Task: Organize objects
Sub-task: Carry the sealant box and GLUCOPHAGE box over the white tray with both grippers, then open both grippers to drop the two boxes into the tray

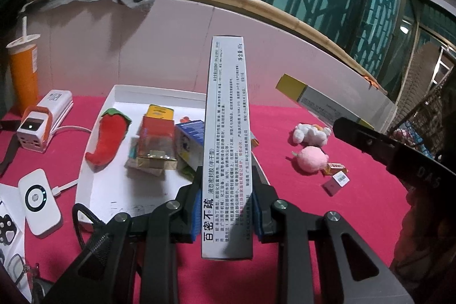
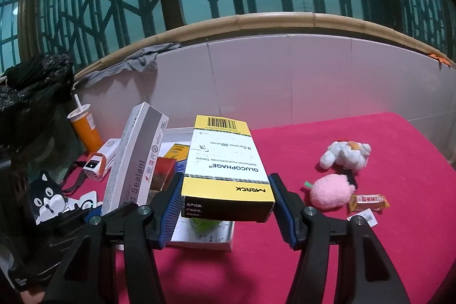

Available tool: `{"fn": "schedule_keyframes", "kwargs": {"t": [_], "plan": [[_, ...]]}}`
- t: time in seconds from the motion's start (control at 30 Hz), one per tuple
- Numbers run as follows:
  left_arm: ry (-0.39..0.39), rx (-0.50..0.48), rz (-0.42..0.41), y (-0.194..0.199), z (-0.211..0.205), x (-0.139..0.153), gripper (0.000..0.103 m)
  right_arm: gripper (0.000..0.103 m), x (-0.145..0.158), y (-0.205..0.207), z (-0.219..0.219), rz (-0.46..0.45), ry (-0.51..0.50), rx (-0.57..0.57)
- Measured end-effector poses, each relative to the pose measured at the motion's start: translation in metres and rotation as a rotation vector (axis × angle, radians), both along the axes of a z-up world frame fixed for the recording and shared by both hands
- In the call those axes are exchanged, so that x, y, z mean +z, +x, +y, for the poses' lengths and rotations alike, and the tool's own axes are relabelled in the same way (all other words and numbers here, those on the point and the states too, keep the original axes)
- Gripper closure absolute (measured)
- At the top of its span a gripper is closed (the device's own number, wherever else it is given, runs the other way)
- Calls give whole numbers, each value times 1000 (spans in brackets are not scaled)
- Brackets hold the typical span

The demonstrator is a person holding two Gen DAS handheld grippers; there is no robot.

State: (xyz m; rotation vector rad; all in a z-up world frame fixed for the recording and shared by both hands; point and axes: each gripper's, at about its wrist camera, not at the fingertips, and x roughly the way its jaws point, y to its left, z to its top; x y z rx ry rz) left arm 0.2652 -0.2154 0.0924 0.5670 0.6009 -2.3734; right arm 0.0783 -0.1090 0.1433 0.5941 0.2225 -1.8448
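Red tabletop [image 2: 370, 261]: two tongs [image 1: 226, 207] [image 2: 225, 207], each clamped on one box [image 1: 228, 133] [image 2: 225, 170].

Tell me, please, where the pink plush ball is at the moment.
The pink plush ball lies on the red tablecloth, right of the white tray, just below the white plush toy and beside a small snack packet.
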Motion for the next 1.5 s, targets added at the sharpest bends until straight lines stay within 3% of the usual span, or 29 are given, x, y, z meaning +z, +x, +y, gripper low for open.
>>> {"fn": "schedule_keyframes", "kwargs": {"t": [0.53,0.83,1.2,1.3,1.33,1.37,1.47,1.5], "plan": [[81,120,22,40,-44,-12,76,40,-9,10,-38,11,46,29],[106,121,4,28,-58,-17,76,40,-17,7,-72,8,71,42],[138,153,-42,16,-77,-35,76,40,-52,-7,-140,-1,161,33],[134,165,-47,14,-81,-35,76,40,-58,-6,-160,33,162,25],[127,169,-48,14,-82,-34,71,39,-59,-4,-166,42,160,39],[121,173,-47,14,-82,-33,56,39,-61,-2,-176,45,170,68],[109,196,-36,17,-81,-29,27,34,-64,3,-183,70,176,79],[105,206,-36,18,-81,-28,23,28,-64,4,-181,64,173,81]]}}
